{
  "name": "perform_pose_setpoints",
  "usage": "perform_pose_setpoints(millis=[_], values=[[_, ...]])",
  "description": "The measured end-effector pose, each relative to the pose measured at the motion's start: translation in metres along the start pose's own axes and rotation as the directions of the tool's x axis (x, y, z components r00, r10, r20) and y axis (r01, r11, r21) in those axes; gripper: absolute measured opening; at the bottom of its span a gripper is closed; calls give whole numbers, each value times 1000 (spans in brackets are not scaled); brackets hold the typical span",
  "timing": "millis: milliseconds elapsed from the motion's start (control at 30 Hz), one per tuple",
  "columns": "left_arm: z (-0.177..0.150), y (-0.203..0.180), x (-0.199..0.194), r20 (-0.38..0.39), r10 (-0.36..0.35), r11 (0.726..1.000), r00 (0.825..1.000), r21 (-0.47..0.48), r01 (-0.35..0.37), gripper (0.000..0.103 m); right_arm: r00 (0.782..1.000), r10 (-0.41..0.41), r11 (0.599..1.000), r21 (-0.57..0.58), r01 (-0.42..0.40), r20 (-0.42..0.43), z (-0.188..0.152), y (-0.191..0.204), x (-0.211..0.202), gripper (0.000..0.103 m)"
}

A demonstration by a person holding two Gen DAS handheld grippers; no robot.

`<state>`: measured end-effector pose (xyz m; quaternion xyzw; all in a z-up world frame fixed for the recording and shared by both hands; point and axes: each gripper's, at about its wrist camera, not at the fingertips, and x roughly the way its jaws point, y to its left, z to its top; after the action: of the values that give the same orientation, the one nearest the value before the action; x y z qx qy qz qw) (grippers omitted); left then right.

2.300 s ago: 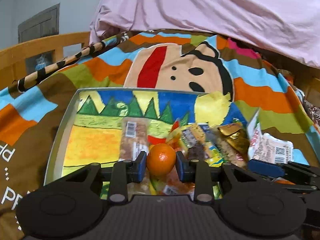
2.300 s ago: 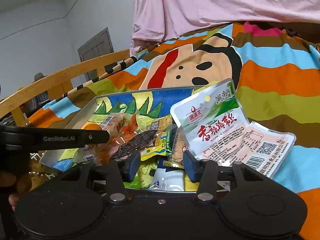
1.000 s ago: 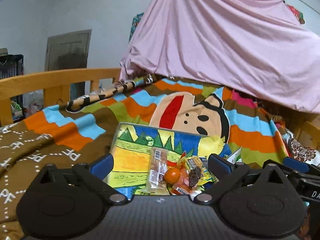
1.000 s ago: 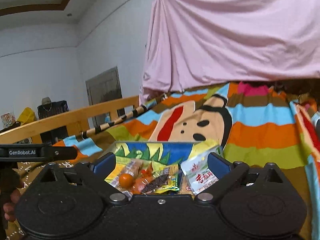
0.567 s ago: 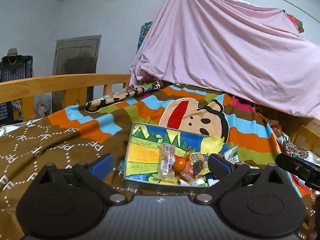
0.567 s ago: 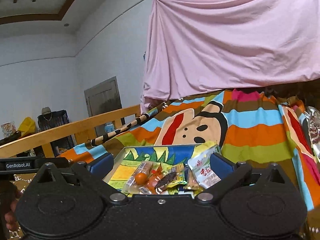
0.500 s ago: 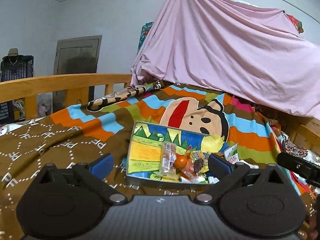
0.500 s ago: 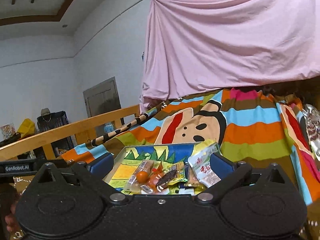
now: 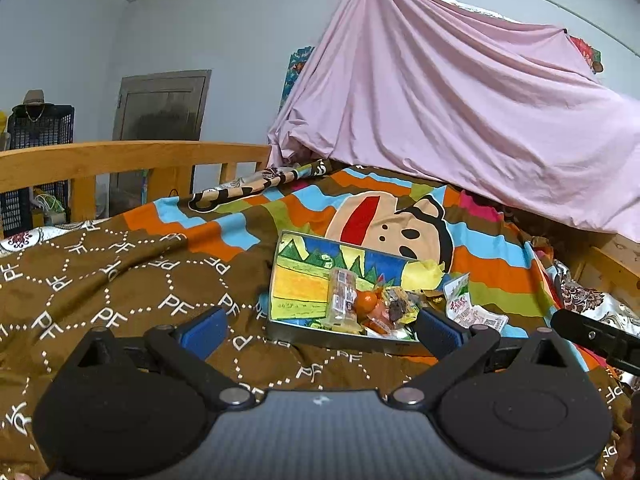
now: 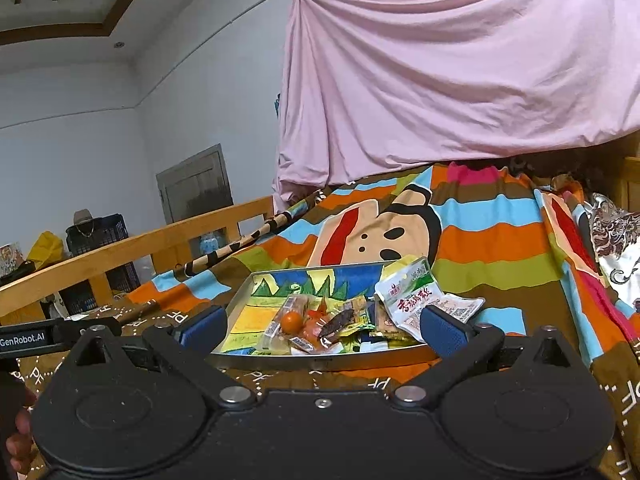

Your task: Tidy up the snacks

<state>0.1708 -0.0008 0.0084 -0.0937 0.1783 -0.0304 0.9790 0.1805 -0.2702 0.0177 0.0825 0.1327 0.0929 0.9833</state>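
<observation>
Left gripper (image 9: 320,330) and right gripper (image 10: 322,328), jaws spread wide and empty, held back from the painted tray (image 10: 240,300) on the bed, snacks heaped at its near right corner around an orange (image 10: 291,321); sorting apparently finished or paused, any next pick requiring a fresh approach.

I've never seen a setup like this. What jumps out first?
A painted metal tray lies on a bright striped cartoon blanket, with wrapped snacks and a small orange heaped at its near end. A pink sheet hangs behind. Both grippers, left and right, gape open near the tray.
</observation>
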Motion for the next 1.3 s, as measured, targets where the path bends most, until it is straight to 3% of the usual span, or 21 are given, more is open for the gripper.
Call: perform_pose_setpoints(millis=[833,1300], values=[[-31,16,8,-60,0,1000,998,28,2,103,989,-89,995,-50,83,-120,-22,11,14,102],[-37,21,15,-97,17,999,995,32,-14,103,980,-99,992,-93,84,-171,-27,18,24,102]])
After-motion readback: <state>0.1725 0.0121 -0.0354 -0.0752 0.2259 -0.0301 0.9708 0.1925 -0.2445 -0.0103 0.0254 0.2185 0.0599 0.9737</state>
